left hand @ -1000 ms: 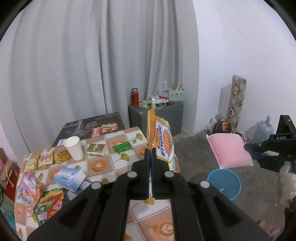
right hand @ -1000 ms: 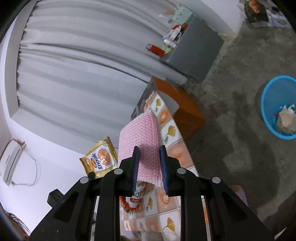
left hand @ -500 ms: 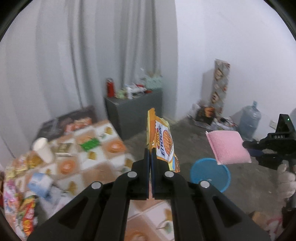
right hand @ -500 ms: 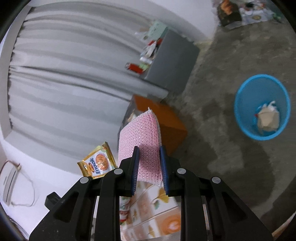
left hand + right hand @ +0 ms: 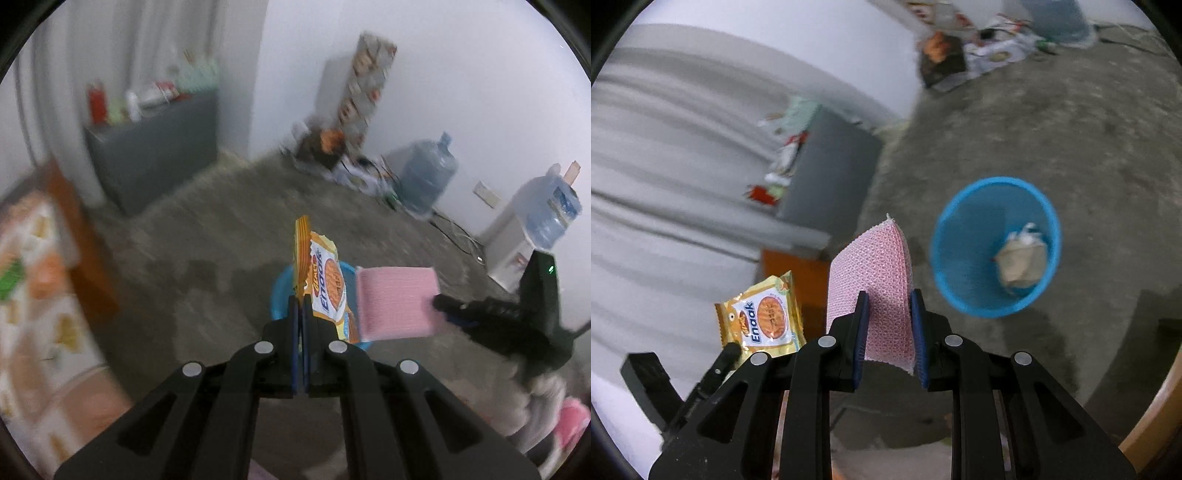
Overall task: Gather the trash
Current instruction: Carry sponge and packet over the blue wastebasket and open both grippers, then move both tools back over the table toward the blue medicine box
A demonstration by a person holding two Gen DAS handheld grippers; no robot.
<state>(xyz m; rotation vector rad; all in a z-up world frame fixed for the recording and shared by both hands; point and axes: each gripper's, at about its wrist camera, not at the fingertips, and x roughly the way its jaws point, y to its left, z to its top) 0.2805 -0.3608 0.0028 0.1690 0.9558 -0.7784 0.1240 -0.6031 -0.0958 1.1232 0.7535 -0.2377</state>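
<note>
My left gripper [image 5: 300, 306] is shut on an orange and white Enaak snack wrapper [image 5: 325, 284], which stands upright above its fingers. The wrapper also shows in the right wrist view [image 5: 764, 314]. My right gripper [image 5: 889, 306] is shut on a pink mesh sponge [image 5: 875, 280], also seen in the left wrist view [image 5: 395, 302]. A blue trash bin [image 5: 995, 247] stands on the floor, holding crumpled paper [image 5: 1019, 258]. In the left wrist view the bin [image 5: 280, 291] is mostly hidden behind the wrapper and sponge.
The patterned table [image 5: 33, 295] lies at the left, blurred. A grey cabinet [image 5: 155, 147] with bottles stands by the curtain. Water jugs [image 5: 428, 173] and a dispenser [image 5: 532, 229] stand along the right wall. Clutter [image 5: 325, 144] lies in the corner.
Both grippers have swung away from the table toward the floor and the blue bin, each keeping its hold. The bin now looks closer in both views.
</note>
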